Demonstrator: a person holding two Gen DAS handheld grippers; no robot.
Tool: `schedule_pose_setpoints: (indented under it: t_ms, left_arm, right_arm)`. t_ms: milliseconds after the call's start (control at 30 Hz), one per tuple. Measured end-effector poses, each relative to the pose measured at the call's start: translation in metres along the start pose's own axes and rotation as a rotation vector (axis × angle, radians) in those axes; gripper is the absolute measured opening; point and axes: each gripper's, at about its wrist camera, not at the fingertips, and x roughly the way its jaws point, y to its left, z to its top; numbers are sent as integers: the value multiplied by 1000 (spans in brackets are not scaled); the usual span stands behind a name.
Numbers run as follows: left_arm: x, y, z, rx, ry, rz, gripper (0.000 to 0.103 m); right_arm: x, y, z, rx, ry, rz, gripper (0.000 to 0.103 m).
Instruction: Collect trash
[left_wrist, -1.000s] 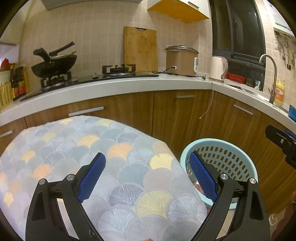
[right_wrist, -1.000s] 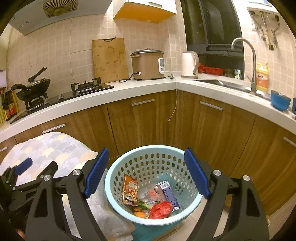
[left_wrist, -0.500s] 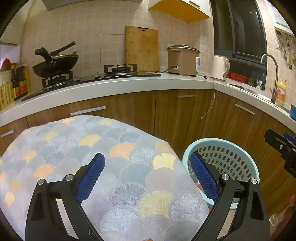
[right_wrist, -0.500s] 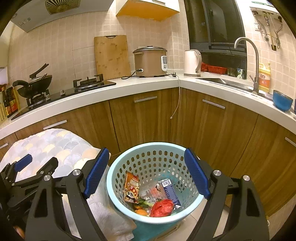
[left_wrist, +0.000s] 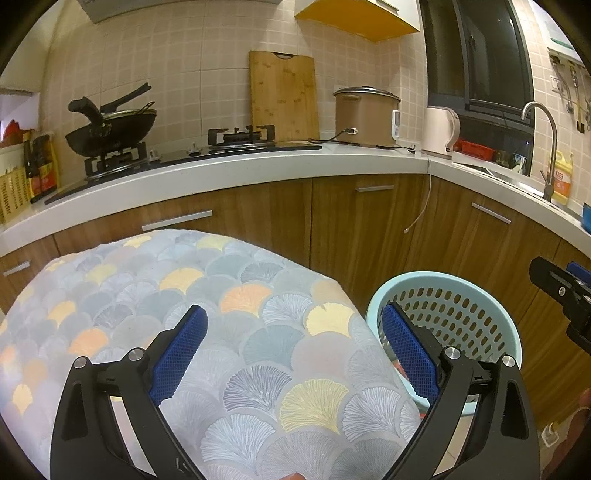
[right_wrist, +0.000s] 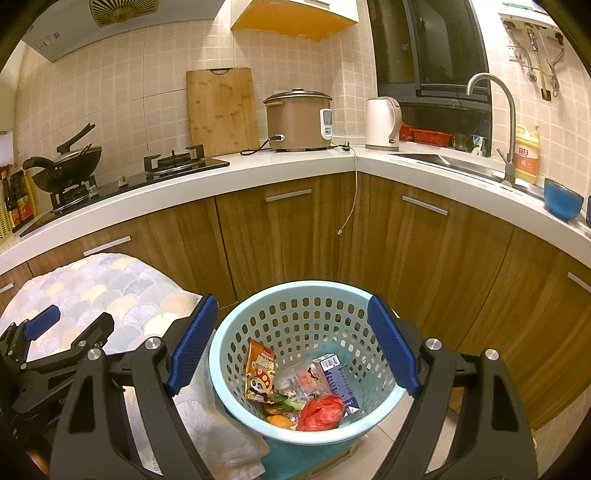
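Observation:
A pale blue perforated basket (right_wrist: 258, 317) stands on the floor by the cabinets. In it lie a snack packet (right_wrist: 260, 374), a small carton (right_wrist: 334, 374), a red crumpled bag (right_wrist: 321, 411) and food scraps. My right gripper (right_wrist: 291, 345) hovers above the basket, open, nothing between its blue pads. My left gripper (left_wrist: 293, 352) is open over a cloth-covered table (left_wrist: 184, 291), empty too. The basket (left_wrist: 480, 295) shows to its right in the left wrist view, and the right gripper's tip (left_wrist: 561, 291) at the far right edge.
Wooden cabinets (right_wrist: 295, 236) under a white counter (right_wrist: 258, 170) curve round behind the basket. On the counter stand a wok (right_wrist: 70, 162), a cutting board (right_wrist: 221, 110), a rice cooker (right_wrist: 299, 118), a kettle (right_wrist: 382, 123) and a sink tap (right_wrist: 495, 110). A cable (right_wrist: 351, 199) dangles down.

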Motion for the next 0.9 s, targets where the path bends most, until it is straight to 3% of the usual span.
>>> schedule_pose_setpoints:
  t_ms: [900]
  left_arm:
    - [-1,3,1,-5,-1,2,94]
  right_arm:
    - [-2,6,-1,-22,-21,11,79]
